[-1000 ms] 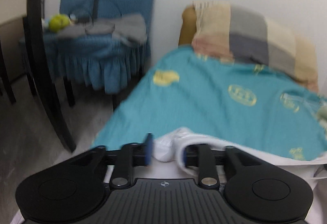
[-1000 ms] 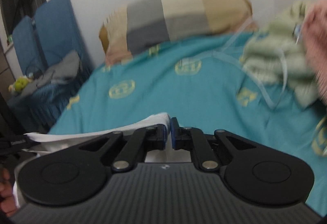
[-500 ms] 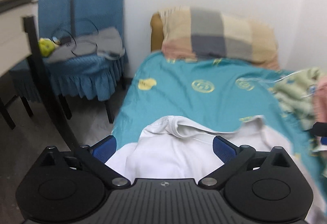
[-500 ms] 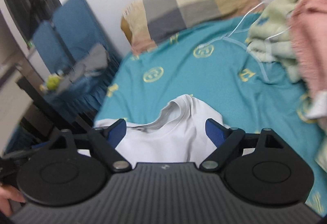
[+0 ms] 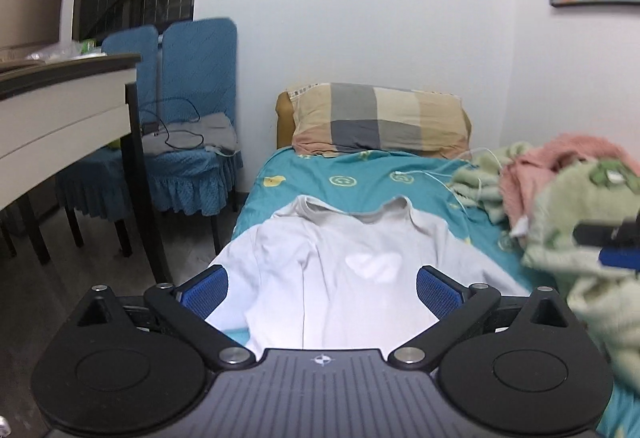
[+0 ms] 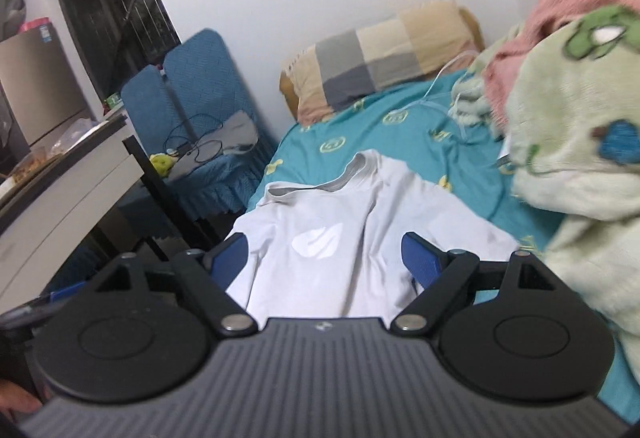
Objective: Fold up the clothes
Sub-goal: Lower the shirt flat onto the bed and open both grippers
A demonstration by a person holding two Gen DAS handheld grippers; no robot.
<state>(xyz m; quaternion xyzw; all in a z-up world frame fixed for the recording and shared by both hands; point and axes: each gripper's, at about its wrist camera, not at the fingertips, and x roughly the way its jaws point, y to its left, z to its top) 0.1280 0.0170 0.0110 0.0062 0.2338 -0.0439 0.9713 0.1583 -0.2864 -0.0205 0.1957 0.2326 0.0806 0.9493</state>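
Note:
A white T-shirt (image 5: 344, 270) (image 6: 340, 238) with a pale leaf logo lies spread on the teal bed sheet (image 5: 360, 178) (image 6: 420, 142), collar toward the pillow. My left gripper (image 5: 322, 292) hangs above the shirt's near end, jaws wide open and holding nothing. My right gripper (image 6: 326, 262) is also open and empty, raised over the shirt's lower part. The right gripper's blue pad also shows at the right edge of the left wrist view. The shirt's hem is hidden behind both gripper bodies.
A checked pillow (image 5: 380, 118) lies at the head of the bed. Green and pink blankets (image 6: 568, 110) are heaped on the bed's right side. Blue chairs (image 5: 188, 142) with a grey cloth and cables stand left of the bed, beside a white table (image 5: 60, 110). A white cable (image 5: 440, 174) crosses the sheet.
Both grippers let go of the shirt's shoulders, opened wide, and pulled back and up from the collar toward the foot of the bed. The shirt now lies flat.

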